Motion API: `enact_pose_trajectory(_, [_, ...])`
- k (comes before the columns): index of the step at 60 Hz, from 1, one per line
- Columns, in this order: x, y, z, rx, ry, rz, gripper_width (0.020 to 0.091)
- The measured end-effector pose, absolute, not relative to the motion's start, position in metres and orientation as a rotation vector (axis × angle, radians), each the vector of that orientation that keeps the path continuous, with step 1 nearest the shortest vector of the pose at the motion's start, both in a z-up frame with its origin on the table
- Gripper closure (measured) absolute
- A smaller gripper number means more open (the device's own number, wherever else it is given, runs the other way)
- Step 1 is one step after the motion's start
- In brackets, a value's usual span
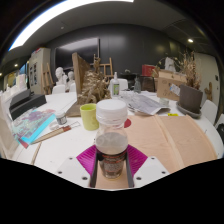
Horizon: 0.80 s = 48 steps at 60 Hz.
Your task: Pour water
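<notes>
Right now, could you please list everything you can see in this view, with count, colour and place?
Jar: one, clear with a white lid and dark contents low down, standing between the fingers.
Cup: one, yellow-green, on the table just left of the jar and beyond the fingers.
Bottle: one, pale with a white top, further back on the table.
Laptop: one, grey, on the table's right side.
Papers: a loose heap, white, behind the jar to the right.
Table: one, light wood with a white part on the left.
Tool: one, magenta pads, fingers beside the jar's base.
</notes>
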<state>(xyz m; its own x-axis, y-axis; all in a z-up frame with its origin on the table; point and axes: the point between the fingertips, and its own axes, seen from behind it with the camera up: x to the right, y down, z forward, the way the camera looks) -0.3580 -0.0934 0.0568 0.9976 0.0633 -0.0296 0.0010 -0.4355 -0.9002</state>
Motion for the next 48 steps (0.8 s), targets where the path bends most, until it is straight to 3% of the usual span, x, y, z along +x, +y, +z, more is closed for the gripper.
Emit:
enact_pose_trajectory(6, [-0.357, -0.092, 0.057, -2.018, -0.042, 0.066, 0.0719])
enact_pose_trajectory(12, [-0.355, -0.091, 0.056, -2.027, -0.037, 0.05, 0.0822])
enact_pose_trajectory(20, [-0.349, -0.088, 0.067, -2.04, -0.058, 0.004, 0.0841])
enact_pose_trajectory(34, [-0.303, -0.036, 0.14, -1.984, -0.106, -0.215, 0.084])
enact_pose_trajectory(48, [-0.277, 0.067, 0.201, -1.826, -0.446, -0.686, 0.0839])
